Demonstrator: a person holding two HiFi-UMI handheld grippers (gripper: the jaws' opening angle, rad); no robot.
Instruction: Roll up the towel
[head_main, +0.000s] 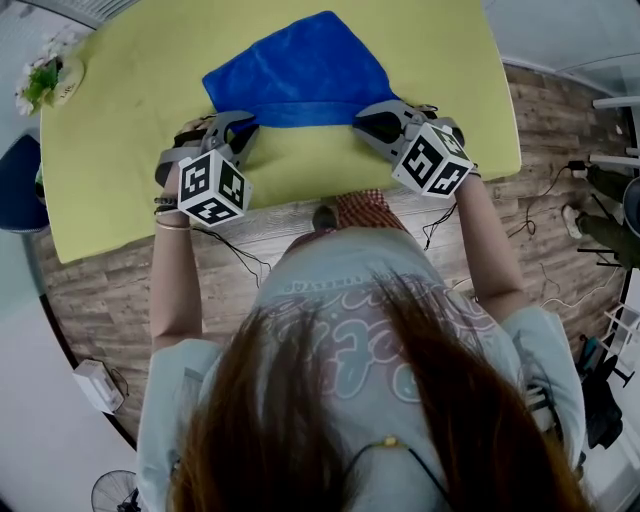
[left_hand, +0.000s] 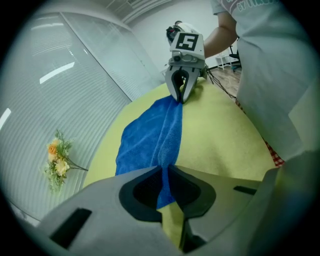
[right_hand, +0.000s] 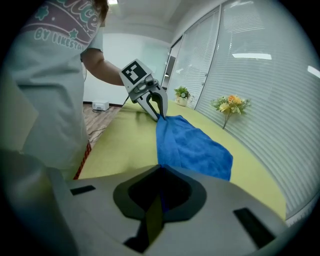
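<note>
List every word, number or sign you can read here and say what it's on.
"BY LIKESTO": pale print on the person's shirt, right gripper view; the word runs on out of sight.
Larger shirt lettering above it: cut off, unreadable.
On the left gripper and right gripper: square markers only, no letters.
On the towel and table: no text.

From above our head we look steeply down onto the worktop. Each gripper camera rides close behind its own tips, looking low along the near edge of the towel. The one on the left tongs faces the right tongs, the other faces back. All three share towel and worktop.
</note>
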